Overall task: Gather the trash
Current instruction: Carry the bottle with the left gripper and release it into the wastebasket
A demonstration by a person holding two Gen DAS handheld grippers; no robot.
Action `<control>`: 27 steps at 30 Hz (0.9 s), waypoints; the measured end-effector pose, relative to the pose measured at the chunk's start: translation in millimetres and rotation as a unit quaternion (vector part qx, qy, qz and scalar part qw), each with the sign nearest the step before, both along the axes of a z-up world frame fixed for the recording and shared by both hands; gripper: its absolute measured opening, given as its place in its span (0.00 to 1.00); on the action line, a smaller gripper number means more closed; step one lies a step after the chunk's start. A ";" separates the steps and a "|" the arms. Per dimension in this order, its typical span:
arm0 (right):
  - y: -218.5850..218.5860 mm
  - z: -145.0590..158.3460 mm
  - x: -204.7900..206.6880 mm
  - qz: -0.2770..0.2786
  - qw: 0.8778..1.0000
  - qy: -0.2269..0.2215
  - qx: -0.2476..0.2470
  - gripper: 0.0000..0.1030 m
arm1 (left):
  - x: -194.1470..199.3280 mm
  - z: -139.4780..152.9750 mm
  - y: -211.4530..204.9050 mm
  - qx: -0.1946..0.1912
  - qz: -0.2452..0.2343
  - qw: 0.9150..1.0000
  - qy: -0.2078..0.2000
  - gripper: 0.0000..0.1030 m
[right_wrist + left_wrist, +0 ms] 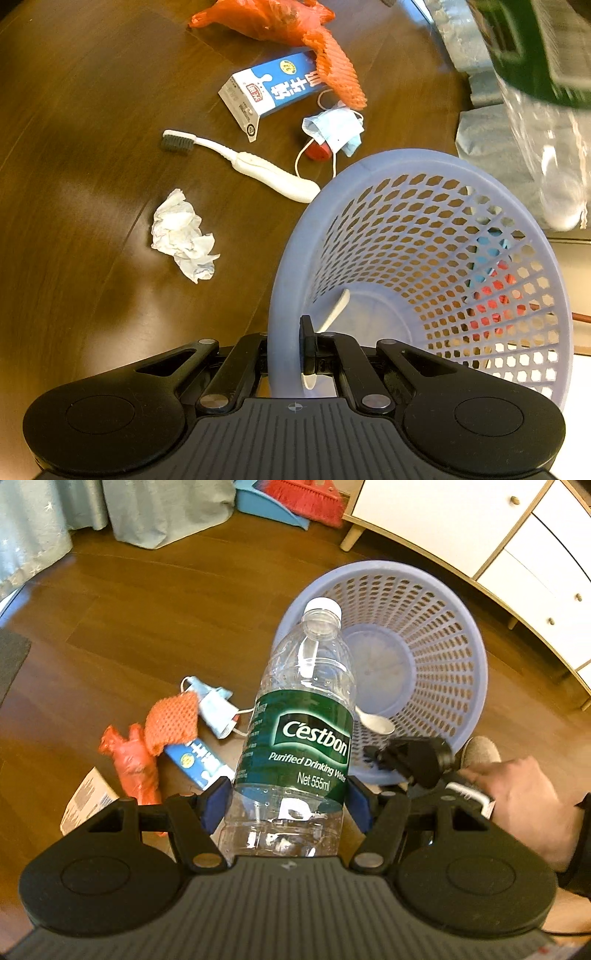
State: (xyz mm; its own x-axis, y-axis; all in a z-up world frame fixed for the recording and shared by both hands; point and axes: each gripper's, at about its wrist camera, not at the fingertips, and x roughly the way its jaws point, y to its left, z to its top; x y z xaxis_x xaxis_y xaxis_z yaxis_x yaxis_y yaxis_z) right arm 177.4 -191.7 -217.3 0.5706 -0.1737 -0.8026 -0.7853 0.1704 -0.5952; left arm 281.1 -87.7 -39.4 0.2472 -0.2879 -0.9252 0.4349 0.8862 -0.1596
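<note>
Left wrist view: the left gripper (pixel 288 805), jaws grasping a clear plastic water bottle with green label (pixel 303 731), holds it before the tilted lavender perforated plastic basket (pixel 436 627). Right wrist view alone shows the right gripper (pixel 286 354) clenched on the basket rim, plus a white toothbrush (pixel 258 166) and crumpled white tissue (pixel 183 236) on the brown wooden floor (pixel 74 147).

Home room: curtains (pixel 147 513), drawers (pixel 517 535) (wood floor (pixel 147 609)).

Bottle (pixel 295 716): clear, empty, white cap, green label, held above floor, cap toward basket (pixel 436 602). Basket: lilac, perforated, tipped so its mouth shows; white spoon (pixel 334 308) inside. On floor: orange bag (pixel 266 18), orange net (pixel 338 72), blue-white carton (pixel 266 90), mask (pixel 334 129), white toothbrush (pixel 243 162), crumpled tissue (pixel 183 234).
</note>
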 end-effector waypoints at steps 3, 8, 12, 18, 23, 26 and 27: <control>0.3 0.3 1.8 -0.001 1.000 0.000 0.002 0.00 | 4.6 0.8 -10.5 -0.004 -0.007 1.000 0.003 0.60; 0.0 1.1 3.7 -0.005 1.000 -0.001 0.004 0.00 | 15.1 -5.8 -27.6 -0.004 -0.017 1.000 0.014 0.60; -0.1 2.0 4.4 -0.006 1.000 -0.001 0.006 0.00 | 17.9 -10.5 -39.8 -0.007 -0.027 0.999 0.019 0.61; -1.6 3.7 4.8 -0.009 1.000 -0.001 0.011 0.00 | 22.9 -16.0 -57.9 -0.013 -0.033 0.999 0.026 0.61; -1.9 4.1 5.4 -0.014 1.000 -0.002 0.018 0.00 | 32.3 -20.1 -72.3 -0.020 -0.035 0.999 0.031 0.61; -2.4 4.2 5.0 -0.015 1.000 -0.002 0.019 0.00 | 37.9 -24.1 -78.8 -0.028 -0.034 0.998 0.040 0.60; -2.4 4.4 5.2 -0.015 1.000 -0.002 0.020 0.00 | 39.4 -25.1 -80.8 -0.034 -0.037 0.998 0.040 0.59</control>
